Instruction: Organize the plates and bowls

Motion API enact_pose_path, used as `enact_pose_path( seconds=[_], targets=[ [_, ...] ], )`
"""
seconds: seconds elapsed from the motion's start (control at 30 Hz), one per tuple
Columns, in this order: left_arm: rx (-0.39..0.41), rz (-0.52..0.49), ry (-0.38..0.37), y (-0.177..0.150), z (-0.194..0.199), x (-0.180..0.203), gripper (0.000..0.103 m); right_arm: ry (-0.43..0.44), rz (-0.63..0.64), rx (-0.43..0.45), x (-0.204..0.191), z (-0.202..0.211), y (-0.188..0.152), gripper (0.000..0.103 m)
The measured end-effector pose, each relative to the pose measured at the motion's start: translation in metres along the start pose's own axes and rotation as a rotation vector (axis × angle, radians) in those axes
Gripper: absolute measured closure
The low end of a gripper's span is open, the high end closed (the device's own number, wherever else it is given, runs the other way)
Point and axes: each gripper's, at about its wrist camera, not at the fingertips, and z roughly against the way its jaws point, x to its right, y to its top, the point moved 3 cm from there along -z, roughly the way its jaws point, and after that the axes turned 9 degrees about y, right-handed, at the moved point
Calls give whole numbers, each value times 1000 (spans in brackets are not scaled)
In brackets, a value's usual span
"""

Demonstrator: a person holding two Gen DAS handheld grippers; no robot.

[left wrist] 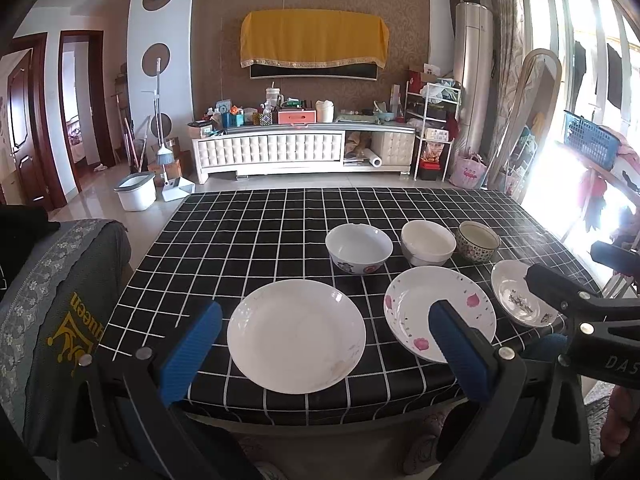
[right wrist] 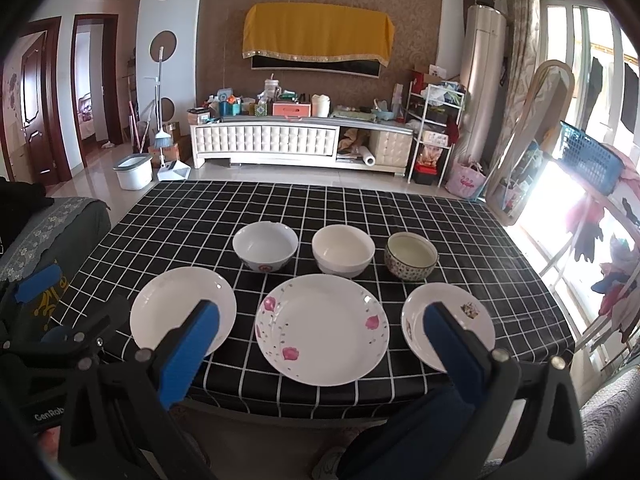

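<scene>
Nearest the lens, the left gripper [left wrist: 326,344] and right gripper [right wrist: 320,340] both gape wide, grasping nothing. On the checked tablecloth [right wrist: 192,220], three plates fill the lower-middle row: plain white plate [right wrist: 176,308], pink-flowered plate [right wrist: 322,328], small plate [right wrist: 460,316]. Above them stand three bowls: red-marked bowl [right wrist: 265,246], cream bowl [right wrist: 343,250], patterned bowl [right wrist: 411,256].

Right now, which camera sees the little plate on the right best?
The right wrist view: the small plate shows nearly whole, only its near edge hidden. In the left wrist view the right gripper covers part of it near the picture's edge.
</scene>
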Motion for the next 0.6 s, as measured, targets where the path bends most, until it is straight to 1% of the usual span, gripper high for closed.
enact_pose_path(
  seconds=[0.6],
  targets=[
    [0, 4, 2, -1, 1, -3, 1, 16, -2, -5, -1, 2, -1, 0]
  ],
)
